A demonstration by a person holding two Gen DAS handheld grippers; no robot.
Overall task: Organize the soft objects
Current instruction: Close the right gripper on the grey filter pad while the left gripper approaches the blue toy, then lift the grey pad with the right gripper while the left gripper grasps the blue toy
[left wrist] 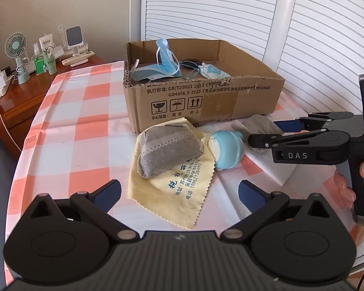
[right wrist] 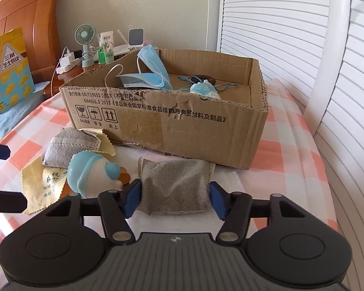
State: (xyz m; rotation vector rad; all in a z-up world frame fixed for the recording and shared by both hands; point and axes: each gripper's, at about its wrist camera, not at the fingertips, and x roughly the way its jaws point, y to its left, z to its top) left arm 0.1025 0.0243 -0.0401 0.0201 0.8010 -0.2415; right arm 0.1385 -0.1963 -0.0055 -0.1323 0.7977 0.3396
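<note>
Checked tablecloth (left wrist: 72, 111) bears two grey pouches (left wrist: 169, 146), one cardboard box (left wrist: 206, 97).

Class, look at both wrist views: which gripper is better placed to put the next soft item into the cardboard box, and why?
Right. The right gripper already brackets a grey pouch just before the cardboard box. The left gripper hangs open over the yellow cloth, holding nothing.

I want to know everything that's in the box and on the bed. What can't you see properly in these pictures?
- Floor of the cardboard box: both views, hidden by its front wall.
- Toy face: right wrist view, turned away; left wrist view, too.
- Yellow cloth print: both views, partly covered by the grey pouch.
- Right gripper pads touching the other grey pouch: contact unclear.
- Bottle labels: too small.
</note>
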